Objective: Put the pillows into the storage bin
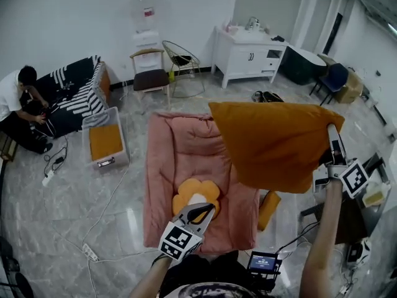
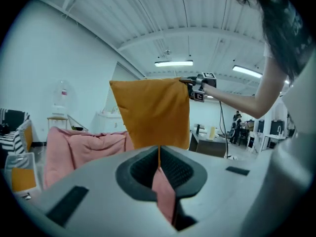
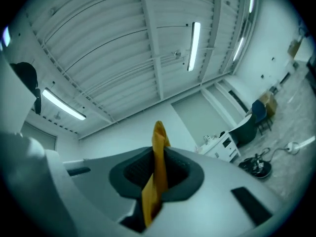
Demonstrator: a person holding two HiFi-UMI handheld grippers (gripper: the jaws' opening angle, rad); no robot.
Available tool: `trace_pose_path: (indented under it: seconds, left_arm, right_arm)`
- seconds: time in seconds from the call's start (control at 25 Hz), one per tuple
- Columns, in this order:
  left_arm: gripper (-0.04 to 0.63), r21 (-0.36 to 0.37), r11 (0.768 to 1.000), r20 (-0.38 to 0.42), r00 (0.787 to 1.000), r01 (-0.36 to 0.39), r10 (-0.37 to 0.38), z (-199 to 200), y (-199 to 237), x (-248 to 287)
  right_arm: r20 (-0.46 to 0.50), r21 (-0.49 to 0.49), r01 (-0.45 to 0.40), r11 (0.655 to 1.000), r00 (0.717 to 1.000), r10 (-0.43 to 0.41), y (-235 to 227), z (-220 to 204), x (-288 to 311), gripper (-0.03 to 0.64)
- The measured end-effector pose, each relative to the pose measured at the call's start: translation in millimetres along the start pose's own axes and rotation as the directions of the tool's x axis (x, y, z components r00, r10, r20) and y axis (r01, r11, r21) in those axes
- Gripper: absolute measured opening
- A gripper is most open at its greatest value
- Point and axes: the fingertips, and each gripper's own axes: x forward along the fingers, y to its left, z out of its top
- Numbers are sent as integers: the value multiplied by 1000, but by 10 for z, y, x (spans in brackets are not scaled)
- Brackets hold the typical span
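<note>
A large orange pillow hangs in the air over the right side of a pink mattress. My right gripper is shut on its right corner, and the pinched orange cloth stands up between the jaws. The left gripper view shows the pillow hanging from that gripper. My left gripper is lower, by the mattress's near end and next to a flower-shaped cushion; its jaws are together with nothing in them. A clear storage bin on the floor to the left has an orange pillow inside.
A smaller orange cushion leans at the mattress's right edge. A person sits on the floor at far left by a striped sofa. Cables and a power strip lie on the floor. A chair and a white cabinet stand behind.
</note>
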Motion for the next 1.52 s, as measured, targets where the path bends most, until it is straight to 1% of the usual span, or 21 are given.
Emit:
trace_pose_path:
  seconds: [0.08,0.12,0.2,0.32,0.4,0.48,0.52,0.6,0.64,0.8,0.92,1.04,1.12,1.2,1.24,1.32,1.36,1.4,1.44,1.48,1.52]
  left_arm:
    - [21,13,998,-5,998,62,-62,66,-248,195]
    - [21,18,996,-8,996,93,-93,83,-383,288]
    - [21,26,989,-22,989,147,-146,86,-647,465]
    - [21,44,979,-56,979,201,-198,28,-993,719]
    - [21,51,974,-83,972,223,-218,-11,-1194,892]
    - [21,45,974,-106,970,224,-218,-56,-1355,1075]
    - [21,37,975,-116,970,219,-214,-82,-1430,1163]
    - [21,19,978,-137,970,206,-201,-144,-1582,1335]
    - [21,13,980,-150,970,196,-192,-180,-1656,1419]
    - [21,3,990,-200,970,141,-137,-308,-1918,1713]
    - [21,-17,996,-227,970,85,-87,-423,-2042,1871]
    - [21,-23,999,-253,967,28,-33,-510,-2115,1913]
    - [21,-20,1000,-268,963,-8,2,-536,-2112,1889]
    - [21,-25,998,-282,958,-50,41,-562,-2050,1853]
    - [21,-29,997,-290,955,-74,62,-581,-2003,1827]
    - [21,-33,992,-306,946,-119,103,-619,-1894,1758]
    - [21,-35,990,-313,942,-140,122,-631,-1839,1721]
    - [21,-36,987,-317,938,-159,140,-638,-1787,1686]
    - [21,-39,983,-319,935,-178,156,-640,-1741,1651]
    - [21,-42,980,-319,932,-195,172,-637,-1700,1616]
    - [21,-45,976,-318,929,-212,187,-635,-1660,1580]
  right_arm:
    - [20,12,110,994,994,-110,-335,217,-368,31]
    - [25,14,147,989,989,-148,-483,291,-538,31]
    - [25,-28,170,985,985,-170,-738,388,-816,29]
    - [3,-120,164,979,986,-165,-1099,446,-1155,29]
    - [-11,-132,183,974,982,-186,-1387,454,-1396,28]
    - [-30,-89,217,972,975,-221,-1734,391,-1602,26]
    - [-45,-47,251,967,966,-253,-1947,318,-1707,26]
    - [-88,42,325,945,943,-321,-2384,123,-1912,21]
    - [-112,72,340,938,937,-331,-2567,20,-1987,21]
    - [-210,152,360,920,922,-326,-3129,-423,-2211,20]
    - [-296,192,392,900,897,-328,-3502,-858,-2352,20]
    - [-389,238,441,865,859,-331,-3784,-1375,-2518,20]
    - [-444,288,503,815,824,-352,-3980,-1705,-2658,20]
    - [-496,316,574,755,779,-385,-4214,-2057,-2769,21]
    - [-530,303,609,733,747,-402,-4331,-2261,-2819,21]
    - [-624,237,667,707,662,-415,-4518,-2738,-2941,37]
    - [-675,199,681,704,616,-405,-4564,-2976,-3000,58]
    - [-713,172,680,712,585,-386,-4567,-3168,-3034,100]
    - [-730,165,665,728,579,-363,-4534,-3282,-3022,152]
    - [-729,177,639,748,596,-336,-4475,-3321,-2961,175]
    - [-720,197,608,769,623,-308,-4401,-3315,-2861,217]
